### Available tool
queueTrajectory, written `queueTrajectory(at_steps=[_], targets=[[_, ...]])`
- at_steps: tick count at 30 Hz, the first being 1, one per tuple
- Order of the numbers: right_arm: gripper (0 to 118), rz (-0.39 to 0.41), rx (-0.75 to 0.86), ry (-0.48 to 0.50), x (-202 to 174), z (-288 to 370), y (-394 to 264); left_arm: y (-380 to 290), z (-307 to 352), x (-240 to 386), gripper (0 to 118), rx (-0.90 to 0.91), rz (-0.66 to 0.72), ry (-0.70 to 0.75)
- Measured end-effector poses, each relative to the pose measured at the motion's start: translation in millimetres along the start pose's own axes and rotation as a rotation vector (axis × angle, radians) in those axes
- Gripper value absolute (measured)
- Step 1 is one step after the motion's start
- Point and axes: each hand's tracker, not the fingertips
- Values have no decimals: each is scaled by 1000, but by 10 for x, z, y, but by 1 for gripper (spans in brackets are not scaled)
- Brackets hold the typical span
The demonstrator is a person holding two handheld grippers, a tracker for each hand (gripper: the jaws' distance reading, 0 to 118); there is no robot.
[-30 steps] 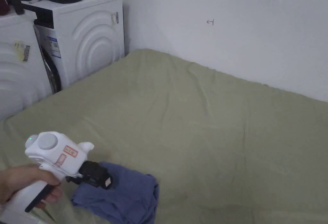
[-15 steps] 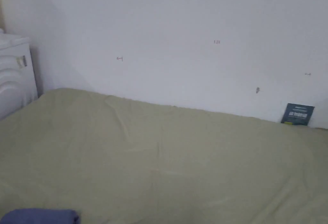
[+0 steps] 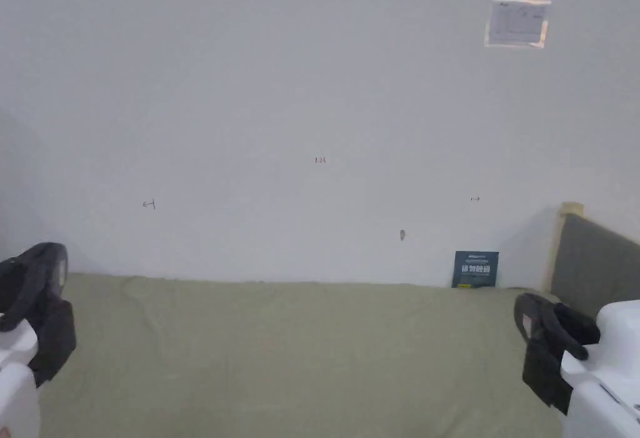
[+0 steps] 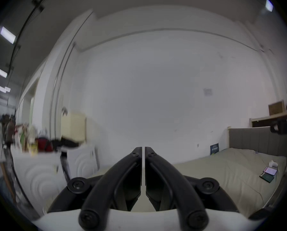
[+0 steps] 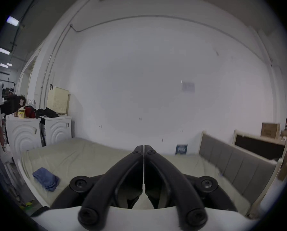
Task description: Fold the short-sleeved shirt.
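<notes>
One folded shirt [image 5: 45, 179], two grippers [image 4: 143, 148]

Left gripper [image 3: 31, 308] came off the shirt [image 5: 45, 179] and rose: 1 s ago it sat low against the blue fabric, now it's up at the left edge, jaws together, empty. Right gripper [image 3: 550, 358] came up into head view at right, jaws closed, empty.
</notes>
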Motion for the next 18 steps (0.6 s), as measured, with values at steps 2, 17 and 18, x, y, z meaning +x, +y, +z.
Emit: queueTrajectory(at_steps=[2,17,18], targets=[[2,-6,31,-23,41,-20,35,-6,-87,91,1,9,17,-26],[5,17,-26,-26,-184,-8,-326,-486,-148,602,11,-122,41,-102],[5,14,-33,-14,-195,-13,-326,-471,-143,632,11,-129,39,-104]])
